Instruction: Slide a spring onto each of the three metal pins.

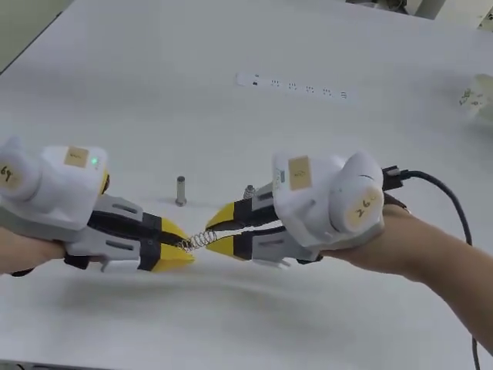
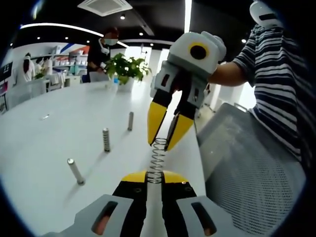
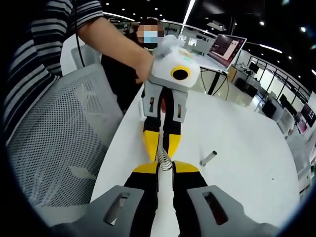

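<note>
A small steel spring (image 1: 200,240) (image 2: 157,160) (image 3: 164,159) hangs level between the two grippers above the white table. My left gripper (image 1: 185,248) (image 2: 155,177) is shut on one end of it. My right gripper (image 1: 212,233) (image 2: 162,144) (image 3: 165,168) faces it nose to nose, jaws spread in a narrow V with the tips flanking the spring's free end. Three upright metal pins stand in a row: near pin (image 2: 75,170), middle pin (image 2: 105,139), which looks ribbed, and far pin (image 2: 130,121). The head view shows one pin (image 1: 181,190) and another pin (image 1: 249,190) partly behind the right gripper.
A white power strip (image 1: 291,85) lies at the far side of the table (image 1: 154,92). A small pale object (image 1: 476,94) sits at the right edge. A grey mesh chair (image 2: 247,163) stands by the table's near edge. A cable (image 1: 447,200) trails from the right gripper.
</note>
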Motion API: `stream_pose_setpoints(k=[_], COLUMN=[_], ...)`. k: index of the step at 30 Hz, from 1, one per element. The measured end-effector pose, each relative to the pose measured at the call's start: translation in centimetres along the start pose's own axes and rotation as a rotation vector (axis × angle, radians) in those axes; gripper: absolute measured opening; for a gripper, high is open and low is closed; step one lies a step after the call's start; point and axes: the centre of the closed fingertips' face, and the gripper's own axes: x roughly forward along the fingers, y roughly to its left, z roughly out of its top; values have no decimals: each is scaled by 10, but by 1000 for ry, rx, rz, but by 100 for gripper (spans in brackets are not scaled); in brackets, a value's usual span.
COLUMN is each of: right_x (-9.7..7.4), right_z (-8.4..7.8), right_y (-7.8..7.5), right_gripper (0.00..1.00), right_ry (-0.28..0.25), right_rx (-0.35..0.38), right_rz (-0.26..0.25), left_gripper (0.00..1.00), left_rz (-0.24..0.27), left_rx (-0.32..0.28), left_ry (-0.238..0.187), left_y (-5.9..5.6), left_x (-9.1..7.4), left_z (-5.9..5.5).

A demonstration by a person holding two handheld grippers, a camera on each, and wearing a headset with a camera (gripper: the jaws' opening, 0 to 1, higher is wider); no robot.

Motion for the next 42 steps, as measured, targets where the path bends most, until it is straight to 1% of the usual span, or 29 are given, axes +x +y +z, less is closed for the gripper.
stream_pose_setpoints(k=[7, 10, 13, 14, 20, 29, 35, 42], right_x=[2, 3, 5, 5, 9, 10, 9, 8], right_z=[7, 16, 25, 26, 31, 33, 31, 31], right_y=[-2, -3, -5, -6, -6, -9, -10, -11], right_gripper=[7, 8, 7, 7, 7, 7, 7, 7], right_ry=[-15, -56, -93, -96, -109, -126, -113, -98], right_rx=[2, 37, 52, 52, 20, 27, 18, 3], right_rz=[7, 2, -10, -15, -39, -70, -78, -75], left_gripper=[2, 2, 2, 2, 2, 2, 2, 3], left_rz=[8, 11, 10, 10, 13, 16, 22, 26], left_rx=[9, 5, 6, 5, 11, 10, -7, -20], left_ry=[7, 1, -8, -10, -12, -15, -14, -13], left_y=[0, 1, 1, 0, 1, 1, 3, 4], left_x=[1, 1, 1, 2, 3, 6, 9, 9], left_z=[-1, -1, 2, 2, 4, 7, 8, 9])
